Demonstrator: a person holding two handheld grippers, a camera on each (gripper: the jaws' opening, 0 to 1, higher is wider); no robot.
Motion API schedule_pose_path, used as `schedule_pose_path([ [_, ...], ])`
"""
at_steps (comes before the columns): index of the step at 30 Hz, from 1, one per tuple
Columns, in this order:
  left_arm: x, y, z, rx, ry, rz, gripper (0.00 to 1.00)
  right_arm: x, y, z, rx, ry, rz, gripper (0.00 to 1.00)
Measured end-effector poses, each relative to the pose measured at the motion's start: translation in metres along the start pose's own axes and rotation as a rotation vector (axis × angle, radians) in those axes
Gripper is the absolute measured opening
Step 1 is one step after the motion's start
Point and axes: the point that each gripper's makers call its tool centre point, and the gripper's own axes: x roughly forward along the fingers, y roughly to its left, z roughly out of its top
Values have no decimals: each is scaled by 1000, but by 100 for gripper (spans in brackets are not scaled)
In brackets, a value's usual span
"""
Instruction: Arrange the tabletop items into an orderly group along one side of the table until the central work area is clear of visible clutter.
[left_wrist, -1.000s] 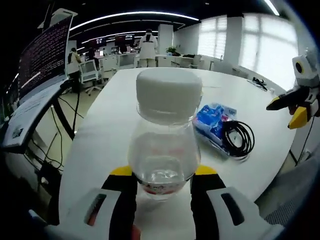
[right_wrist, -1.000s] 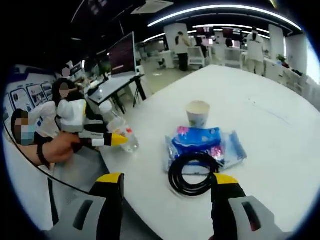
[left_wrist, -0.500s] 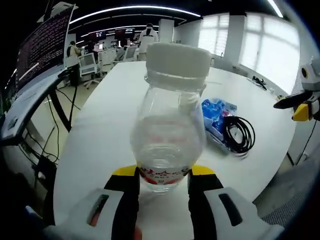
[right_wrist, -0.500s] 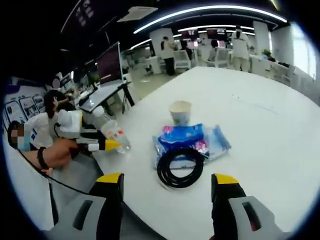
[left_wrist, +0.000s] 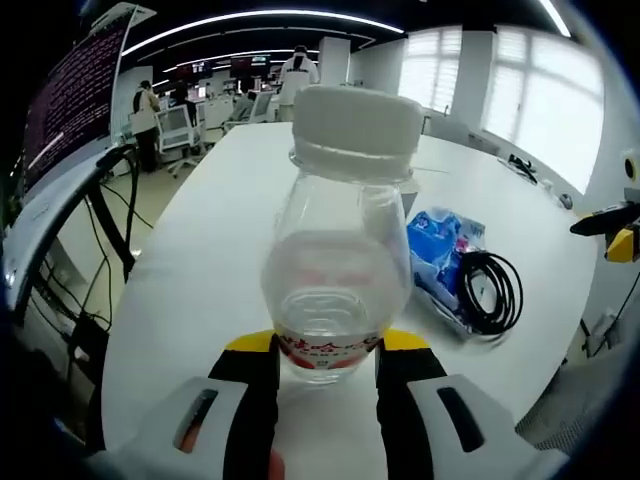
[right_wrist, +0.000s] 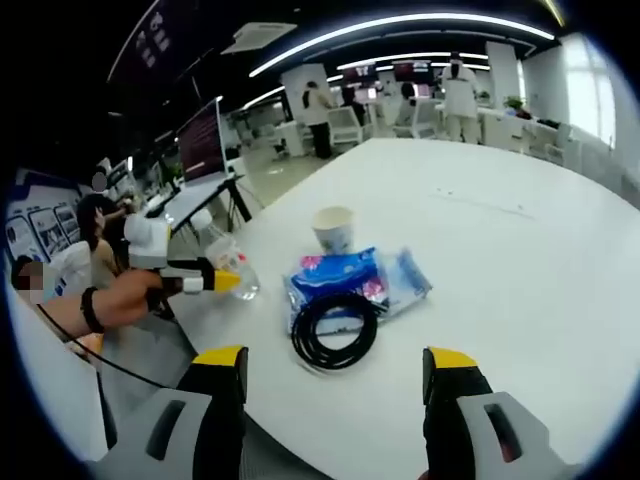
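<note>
A: In the left gripper view, what is the left gripper (left_wrist: 325, 350) doing?
B: Its yellow-tipped jaws clamp the base of a clear plastic bottle with a white cap (left_wrist: 338, 260), upright above the white table (left_wrist: 220, 230). To the right lie a blue plastic packet (left_wrist: 436, 240) and a coiled black cable (left_wrist: 492, 290), touching.

A: And the right gripper view?
B: The right gripper (right_wrist: 335, 362) stands wide apart, holding nothing, above the table edge. The cable lies on the packet's near side; a white paper cup (right_wrist: 333, 229) stands just beyond.
</note>
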Motion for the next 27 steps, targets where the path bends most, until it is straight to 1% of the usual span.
schedule_pose_path([
  [3,8,4,5,-9,1,0,36,-1,-3,1,9,-6,-4,72],
  [5,8,1,6,-11,-1,1,36,-1,-5,1,11,-5,-5,72],
  [7,14,-3,11,-13,-6,0,36,-1,-5,1,12,-7,-4,72],
  [12,29,0,22,-14,-15,-2,36,0,-7,0,16,0,4,72],
  [15,32,0,25,-10,-14,0,36,-1,-12,2,22,-9,5,72],
  [16,33,1,26,-10,-14,0,36,-2,-13,2,22,-10,4,72],
  [17,39,6,31,-11,-15,0,36,-3,-14,2,22,-11,2,72],
  [19,42,8,34,-22,-16,6,36,-5,-17,1,23,-13,-3,72],
  [21,47,9,41,-38,-19,7,36,-8,-21,0,28,-16,-7,73],
  [23,49,10,44,-58,-28,17,36,-10,-22,-2,28,-14,-9,73],
  [25,51,9,47,-61,-31,20,36,-13,-27,-6,29,-5,-13,73],
  [27,58,10,52,-63,-34,22,37,-17,-30,-10,37,1,-17,73],
])
